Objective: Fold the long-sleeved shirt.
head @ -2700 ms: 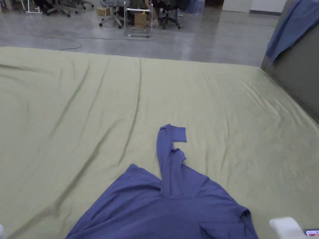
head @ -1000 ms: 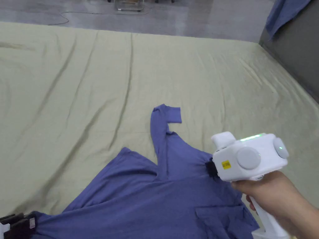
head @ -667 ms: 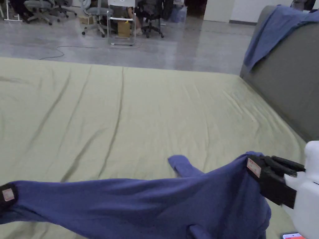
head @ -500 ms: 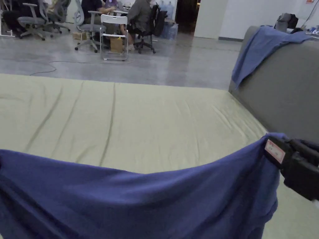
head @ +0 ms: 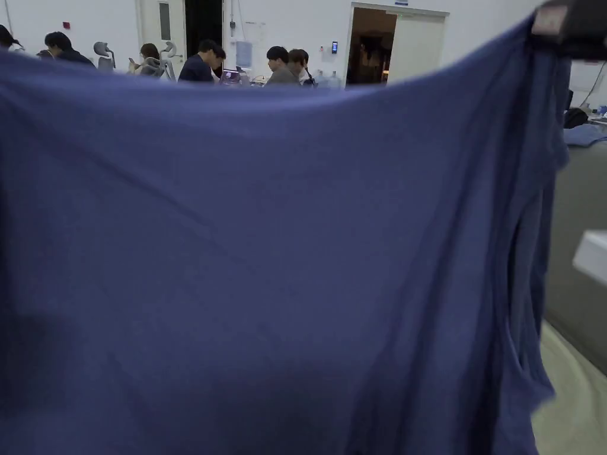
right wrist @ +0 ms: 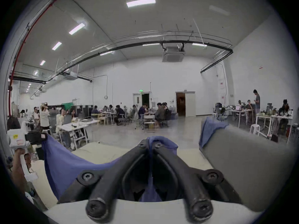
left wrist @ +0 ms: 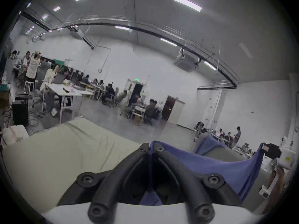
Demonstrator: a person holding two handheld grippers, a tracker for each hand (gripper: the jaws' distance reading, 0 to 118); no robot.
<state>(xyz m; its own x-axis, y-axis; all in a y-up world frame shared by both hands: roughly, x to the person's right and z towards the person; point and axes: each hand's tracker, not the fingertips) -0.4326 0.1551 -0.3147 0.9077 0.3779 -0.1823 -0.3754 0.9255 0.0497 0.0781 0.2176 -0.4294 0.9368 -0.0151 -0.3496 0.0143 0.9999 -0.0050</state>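
Head view: the blue shirt [head: 267, 266] hangs spread like a curtain and hides most of the bed [head: 572, 409]; its lower part is cut off, sleeves not distinguishable. Right gripper [head: 554, 21] sits at the frame's top right, partly cropped. Left gripper [left wrist: 148, 146]: jaws closed on one top corner of the shirt. Right gripper: jaws closed on the other corner. 0.5 s earlier the stretched edge hung low over the bed; now it is raised to eye level.

Blue shirt [head: 267, 255], held up, spread wide
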